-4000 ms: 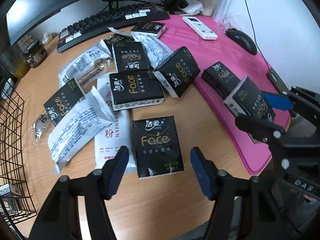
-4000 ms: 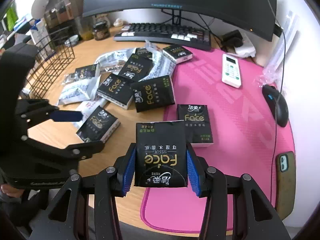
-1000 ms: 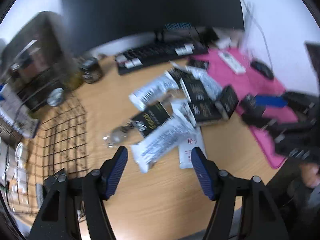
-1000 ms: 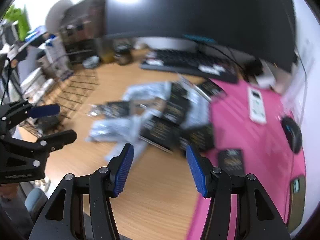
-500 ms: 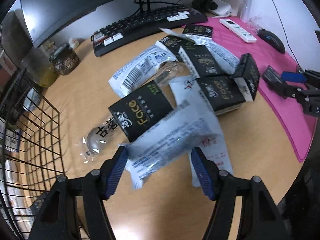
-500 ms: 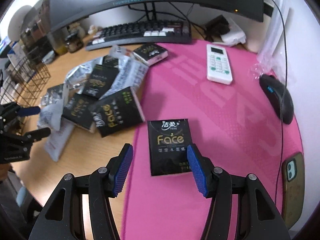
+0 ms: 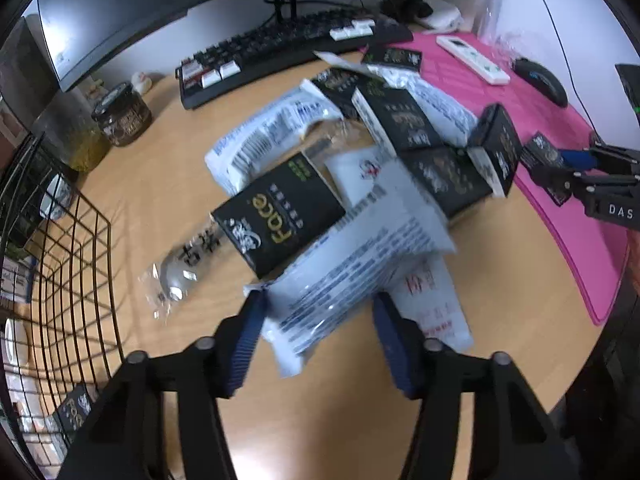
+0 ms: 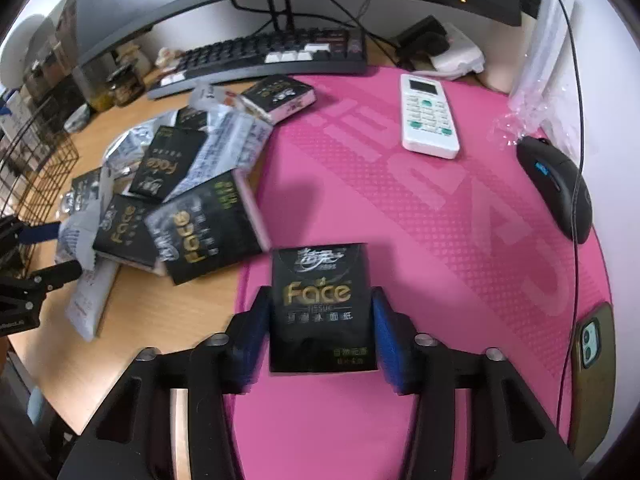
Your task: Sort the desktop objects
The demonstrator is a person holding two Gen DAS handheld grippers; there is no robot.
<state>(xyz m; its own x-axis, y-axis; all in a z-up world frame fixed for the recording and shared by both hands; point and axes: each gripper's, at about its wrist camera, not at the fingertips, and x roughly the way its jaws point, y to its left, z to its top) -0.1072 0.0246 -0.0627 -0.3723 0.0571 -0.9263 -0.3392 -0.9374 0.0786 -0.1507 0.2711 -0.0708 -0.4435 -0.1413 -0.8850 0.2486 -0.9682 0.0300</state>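
Observation:
A pile of black "Face" tissue packs and white snack packets lies on the wooden desk. In the left wrist view my left gripper [image 7: 316, 340] is open, its blue pads either side of the near end of a white printed packet [image 7: 352, 276]; a black tissue pack [image 7: 278, 226] lies just beyond. In the right wrist view my right gripper [image 8: 320, 330] is open around a black Face tissue pack [image 8: 322, 306] that lies flat on the pink desk mat [image 8: 460, 248]; the pads are close beside it.
A black wire basket [image 7: 60, 280] stands at the left with a tissue pack inside. A keyboard [image 7: 288, 52], monitor, jar [image 7: 122, 120], white remote [image 8: 428, 116], black mouse [image 8: 556, 188] and phone [image 8: 592, 364] are around the pile.
My left gripper has moved forward onto the white packet's end. My right gripper has moved forward so the tissue pack on the mat now lies between its pads.

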